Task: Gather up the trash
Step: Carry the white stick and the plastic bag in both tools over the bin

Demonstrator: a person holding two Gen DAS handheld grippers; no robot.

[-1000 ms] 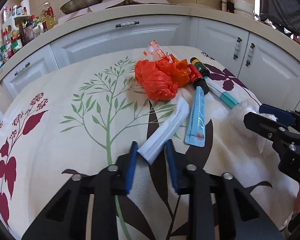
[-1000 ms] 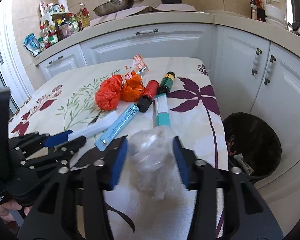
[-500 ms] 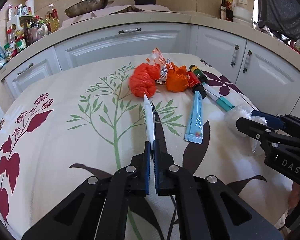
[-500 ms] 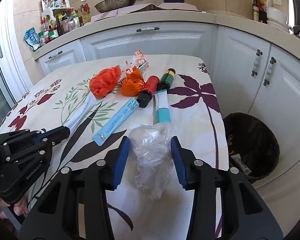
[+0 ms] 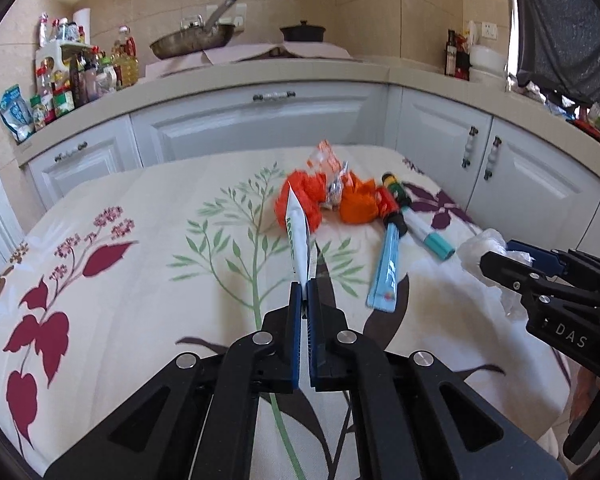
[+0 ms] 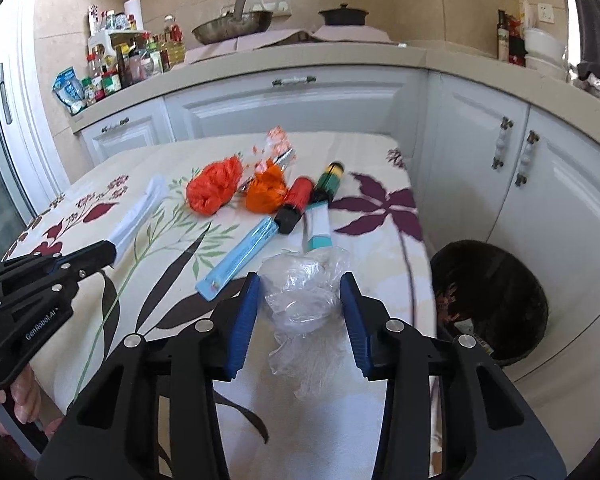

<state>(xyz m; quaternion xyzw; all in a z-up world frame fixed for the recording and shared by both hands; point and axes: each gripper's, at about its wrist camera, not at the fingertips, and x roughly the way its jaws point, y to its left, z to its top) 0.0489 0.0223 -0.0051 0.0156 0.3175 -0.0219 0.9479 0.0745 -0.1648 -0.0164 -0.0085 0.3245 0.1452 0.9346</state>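
My left gripper is shut on a white wrapper and holds it upright above the table; it also shows in the right wrist view. My right gripper is open, its jaws on either side of a crumpled clear plastic bag near the table's right edge; the bag also shows in the left wrist view. On the cloth lie two orange bags, a blue packet, a red bottle, a green bottle and a teal-capped tube.
A black trash bin stands on the floor right of the table, by white cabinets. A snack wrapper lies behind the orange bags. The counter behind holds a pan, a pot and bottles.
My left gripper closed on the white wrapper and lifted it off the cloth to stand upright. My right gripper stayed open around the clear plastic bag, and both grippers rose a little.
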